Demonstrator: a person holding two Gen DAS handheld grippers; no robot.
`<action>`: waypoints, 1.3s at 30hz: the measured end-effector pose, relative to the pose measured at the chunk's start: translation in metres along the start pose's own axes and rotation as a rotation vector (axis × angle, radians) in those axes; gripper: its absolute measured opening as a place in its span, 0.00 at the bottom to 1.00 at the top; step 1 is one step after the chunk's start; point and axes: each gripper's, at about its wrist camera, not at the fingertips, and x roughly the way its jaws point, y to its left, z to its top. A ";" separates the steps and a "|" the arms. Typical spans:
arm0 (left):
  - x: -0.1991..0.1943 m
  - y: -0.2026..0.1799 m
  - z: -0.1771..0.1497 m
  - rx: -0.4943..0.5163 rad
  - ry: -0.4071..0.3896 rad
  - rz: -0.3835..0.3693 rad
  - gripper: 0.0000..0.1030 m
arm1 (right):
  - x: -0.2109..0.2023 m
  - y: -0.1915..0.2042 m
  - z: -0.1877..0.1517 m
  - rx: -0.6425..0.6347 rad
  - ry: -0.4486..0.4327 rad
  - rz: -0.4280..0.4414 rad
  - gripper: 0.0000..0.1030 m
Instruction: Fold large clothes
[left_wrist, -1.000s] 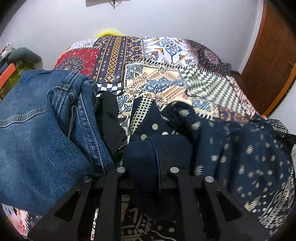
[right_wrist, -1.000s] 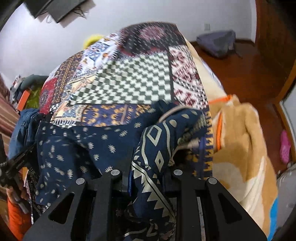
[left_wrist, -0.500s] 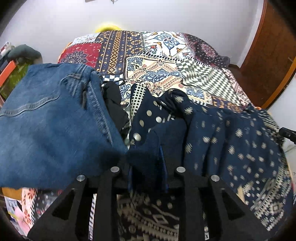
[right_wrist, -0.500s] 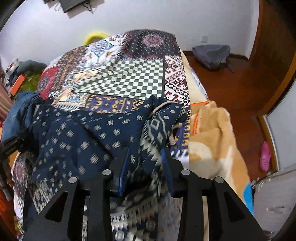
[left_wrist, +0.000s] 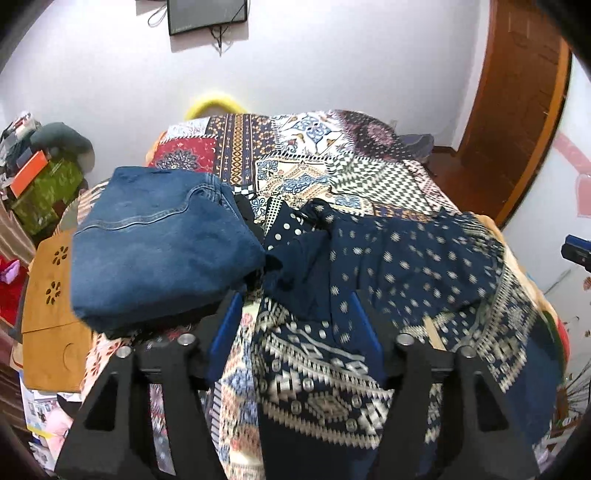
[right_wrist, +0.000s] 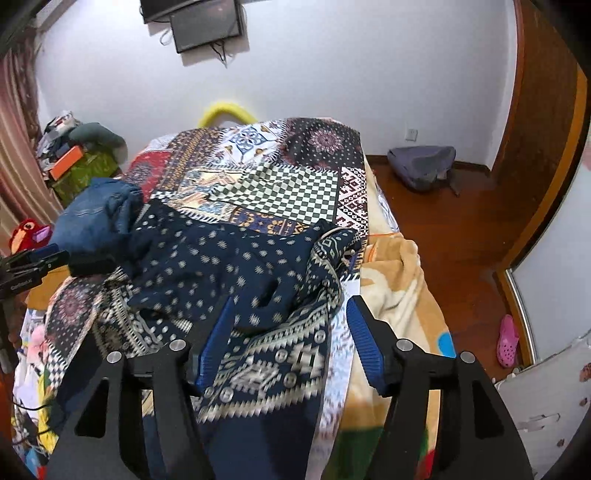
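Progress looks like one fold just laid: my navy patterned garment (left_wrist: 413, 266) lies doubled over on the patchwork bedspread (left_wrist: 295, 155), its upper layer of small pale motifs resting over the band of white geometric border nearest me. Beside it on my left sits a stack of folded jeans (left_wrist: 155, 243), already done, touching the garment's near-left corner. I judge the navy piece still needs at least another fold to make it compact, since it spreads across much of the bed's near end and the top layer is rumpled, with one bunched edge by the bed's right side (right_wrist: 332, 247).

My left gripper (left_wrist: 295, 317) has its jaws standing apart, having just been opening; the cloth lies below and between the blue pads, but they do not press on it. My right gripper (right_wrist: 288, 325) is the same: jaws just parted, released, the border fabric under the gap and nothing pinched
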 end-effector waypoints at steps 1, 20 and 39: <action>-0.005 0.001 -0.003 0.002 -0.003 -0.003 0.63 | -0.006 0.002 -0.004 -0.006 -0.005 -0.003 0.59; -0.001 0.030 -0.135 -0.135 0.220 -0.071 0.82 | -0.004 0.008 -0.110 0.055 0.161 0.057 0.67; 0.027 0.010 -0.180 -0.175 0.319 -0.226 0.44 | 0.024 -0.003 -0.147 0.170 0.202 0.104 0.41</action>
